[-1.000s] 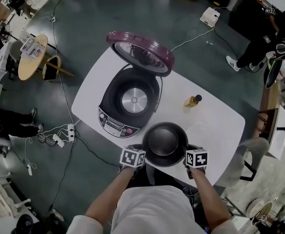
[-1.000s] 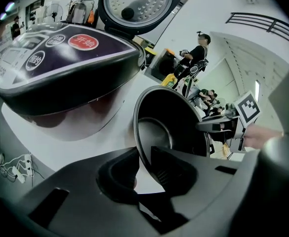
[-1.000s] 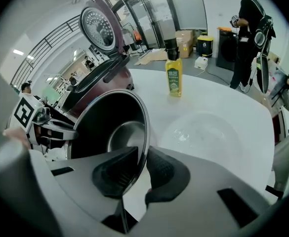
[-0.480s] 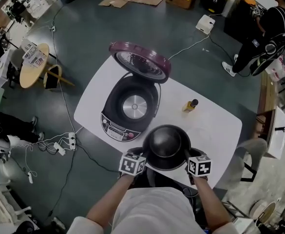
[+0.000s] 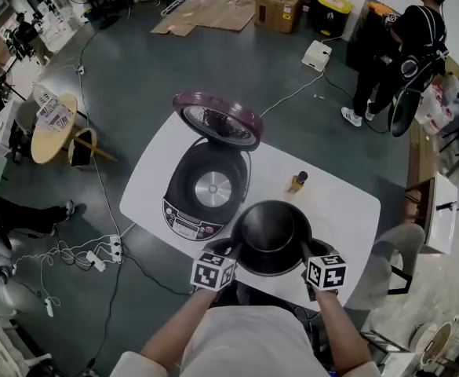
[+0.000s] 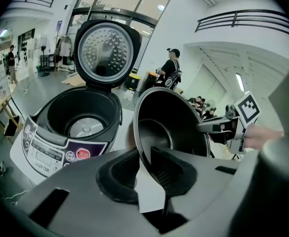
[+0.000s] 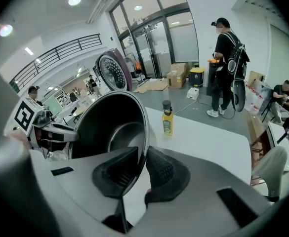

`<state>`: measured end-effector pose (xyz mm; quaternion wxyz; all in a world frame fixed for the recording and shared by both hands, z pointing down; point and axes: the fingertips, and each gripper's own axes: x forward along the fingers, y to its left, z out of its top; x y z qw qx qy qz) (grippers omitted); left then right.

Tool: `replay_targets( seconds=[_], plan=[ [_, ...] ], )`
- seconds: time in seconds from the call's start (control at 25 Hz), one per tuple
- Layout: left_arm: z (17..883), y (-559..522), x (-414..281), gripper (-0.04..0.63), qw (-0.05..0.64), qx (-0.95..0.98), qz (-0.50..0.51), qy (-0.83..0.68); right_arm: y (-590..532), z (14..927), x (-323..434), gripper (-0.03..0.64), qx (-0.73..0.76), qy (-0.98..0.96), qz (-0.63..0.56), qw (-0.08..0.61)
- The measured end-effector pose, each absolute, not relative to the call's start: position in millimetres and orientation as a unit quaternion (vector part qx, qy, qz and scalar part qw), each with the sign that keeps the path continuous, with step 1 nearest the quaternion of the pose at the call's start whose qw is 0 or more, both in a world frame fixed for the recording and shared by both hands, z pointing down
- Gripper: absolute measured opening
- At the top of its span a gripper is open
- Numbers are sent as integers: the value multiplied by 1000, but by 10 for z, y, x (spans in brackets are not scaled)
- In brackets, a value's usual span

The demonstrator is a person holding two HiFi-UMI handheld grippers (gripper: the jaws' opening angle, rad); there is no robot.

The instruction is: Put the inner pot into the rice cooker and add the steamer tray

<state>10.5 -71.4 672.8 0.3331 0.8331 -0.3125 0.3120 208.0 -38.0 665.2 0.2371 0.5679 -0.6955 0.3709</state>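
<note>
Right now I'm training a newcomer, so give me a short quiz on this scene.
1. True or false: the rice cooker has its lid shut.
2. The left tongs and right tongs are both shut on the rim of: A) the inner pot B) a kettle C) a plate?
3. Fill in: the yellow bottle stands on the white ___.
Key: 1 false; 2 A; 3 table.
</note>
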Motion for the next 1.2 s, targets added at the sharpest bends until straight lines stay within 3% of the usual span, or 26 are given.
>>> replay_targets(
  seconds=[0.52, 1.2],
  plan=[
    [6125, -1149, 99, 86, 276, 863, 276, -320, -744, 6075, 2058, 67, 593, -711, 319, 204],
    [5760, -1467, -539, 86, 254, 852, 244, -387, -1278, 5739, 1451, 69, 556, -759, 274, 199]
  ],
)
